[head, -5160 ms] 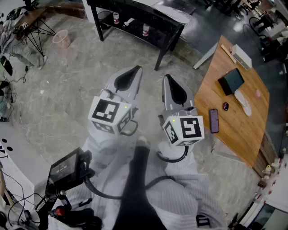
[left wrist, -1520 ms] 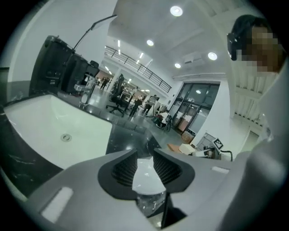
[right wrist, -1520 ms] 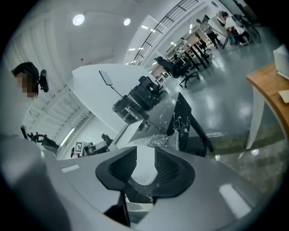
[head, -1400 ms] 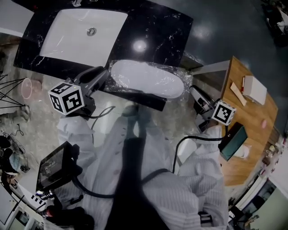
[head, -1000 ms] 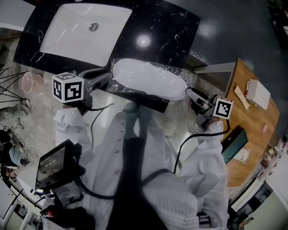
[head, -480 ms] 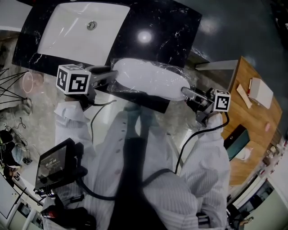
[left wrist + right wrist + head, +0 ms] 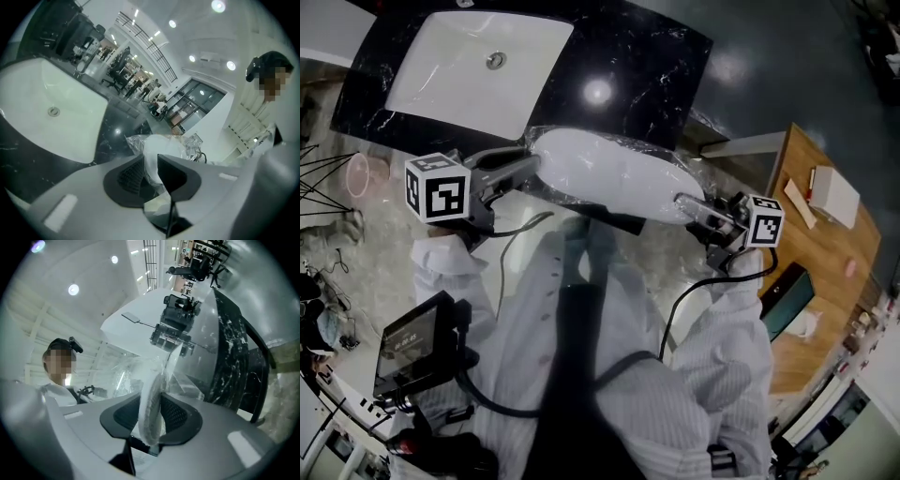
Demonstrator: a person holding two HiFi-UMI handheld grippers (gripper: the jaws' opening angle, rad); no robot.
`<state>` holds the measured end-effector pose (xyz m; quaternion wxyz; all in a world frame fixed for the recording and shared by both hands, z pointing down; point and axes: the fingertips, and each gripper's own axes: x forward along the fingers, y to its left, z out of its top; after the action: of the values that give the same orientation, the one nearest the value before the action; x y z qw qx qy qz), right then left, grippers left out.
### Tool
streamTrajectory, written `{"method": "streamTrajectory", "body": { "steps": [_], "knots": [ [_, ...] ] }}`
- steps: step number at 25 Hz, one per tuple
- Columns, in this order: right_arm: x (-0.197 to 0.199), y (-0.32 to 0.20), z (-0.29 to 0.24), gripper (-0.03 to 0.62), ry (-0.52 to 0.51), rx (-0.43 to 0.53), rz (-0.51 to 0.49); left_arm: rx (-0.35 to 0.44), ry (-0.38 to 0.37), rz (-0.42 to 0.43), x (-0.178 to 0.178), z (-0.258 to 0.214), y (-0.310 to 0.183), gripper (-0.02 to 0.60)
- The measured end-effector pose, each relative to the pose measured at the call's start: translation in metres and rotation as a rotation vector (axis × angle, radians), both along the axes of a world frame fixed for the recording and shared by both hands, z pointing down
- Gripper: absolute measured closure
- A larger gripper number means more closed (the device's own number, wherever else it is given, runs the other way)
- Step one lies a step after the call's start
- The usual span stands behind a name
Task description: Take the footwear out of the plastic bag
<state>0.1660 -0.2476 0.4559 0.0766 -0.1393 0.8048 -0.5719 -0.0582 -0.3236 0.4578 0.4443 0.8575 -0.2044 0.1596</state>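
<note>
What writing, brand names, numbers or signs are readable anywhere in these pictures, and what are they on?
No text can be read in any view.
Marker cubes and: black-and-white square patterns only, no letters or numbers.
Device screen at lower left: too dark and small to read.
White box on the wooden table: any print is too small to read.

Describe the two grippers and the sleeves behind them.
The left gripper and right gripper each have pale grey jaws with dark ribbed pads, a white cube with black square markers and a trailing black cable. The sleeves are white with fine stripes. Both pairs of jaws are closing with the clear plastic bag between them.
</note>
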Motion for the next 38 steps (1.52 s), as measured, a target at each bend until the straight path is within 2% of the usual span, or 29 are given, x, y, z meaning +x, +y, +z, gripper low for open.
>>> {"method": "streamTrajectory", "body": {
  "steps": [5,8,14,19,26,31,38],
  "knots": [
    [-0.019,0.012,-0.061,0.467,-0.011,0.148,-0.031,0.127,0.062,-0.071,-0.019,-0.063,0.014,0.505],
    [-0.028,0.011,-0.084,0.470,-0.012,0.193,-0.028,0.192,0.087,-0.093,-0.033,-0.089,0.021,0.509],
    [-0.022,0.003,-0.089,0.477,-0.040,0.191,0.008,0.239,0.070,-0.117,-0.047,-0.096,0.025,0.554],
    [-0.011,0.001,-0.085,0.480,-0.031,0.189,0.036,0.257,0.042,-0.129,-0.051,-0.093,0.025,0.565],
    [0.019,-0.001,-0.088,0.488,-0.021,0.190,0.142,0.279,0.031,-0.183,-0.067,-0.096,0.019,0.569],
    [0.043,0.000,-0.090,0.490,0.048,0.198,0.237,0.287,0.008,-0.217,-0.076,-0.095,0.016,0.569],
    [0.086,0.003,-0.088,0.491,0.243,0.224,0.402,0.299,-0.029,-0.292,-0.091,-0.092,0.012,0.569]
  ]
}}
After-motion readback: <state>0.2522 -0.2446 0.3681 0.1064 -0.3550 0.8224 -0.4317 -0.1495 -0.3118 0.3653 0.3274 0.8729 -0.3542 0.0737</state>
